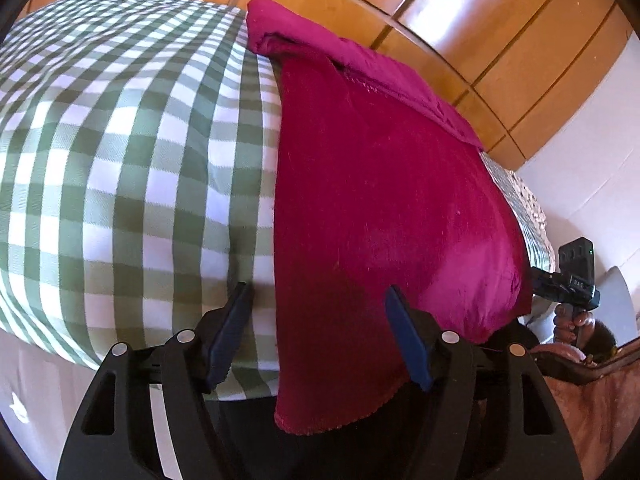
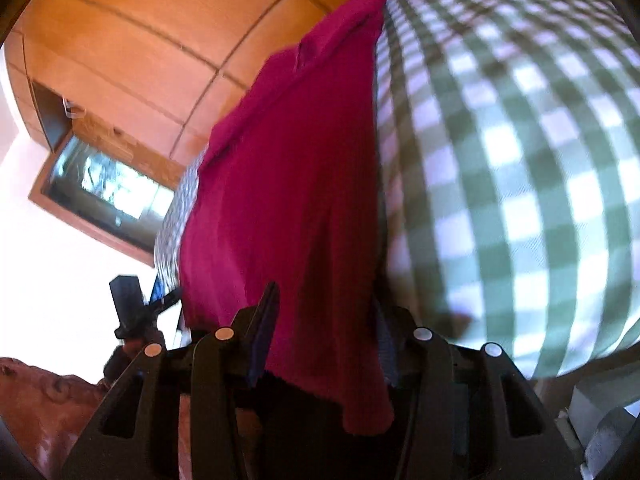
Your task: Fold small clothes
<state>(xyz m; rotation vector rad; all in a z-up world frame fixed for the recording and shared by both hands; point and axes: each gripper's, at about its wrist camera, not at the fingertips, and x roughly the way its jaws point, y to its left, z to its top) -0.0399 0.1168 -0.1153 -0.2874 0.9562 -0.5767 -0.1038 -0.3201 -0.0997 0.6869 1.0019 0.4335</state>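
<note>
A crimson cloth (image 1: 384, 200) lies flat on a bed under a green-and-white checked sheet (image 1: 120, 160), its far end folded over and its near hem hanging off the bed's edge. My left gripper (image 1: 320, 312) stands open at the near hem; the cloth's left edge runs between its fingers, one over the sheet, one over the cloth. In the right wrist view, which is blurred, the cloth (image 2: 288, 168) fills the gap of my right gripper (image 2: 324, 320), open, with the hem drooping between the fingers. A hand (image 1: 568, 326) holds the right gripper's handle (image 1: 572, 280).
Glossy wooden cupboard panels (image 1: 500, 40) stand behind the bed, with a white wall (image 1: 592, 168) beside them. A framed glass pane (image 2: 104, 184) sits on the wall. Patterned bedding (image 1: 524, 204) shows past the cloth. Brownish fabric (image 2: 44, 396) lies low near the grippers.
</note>
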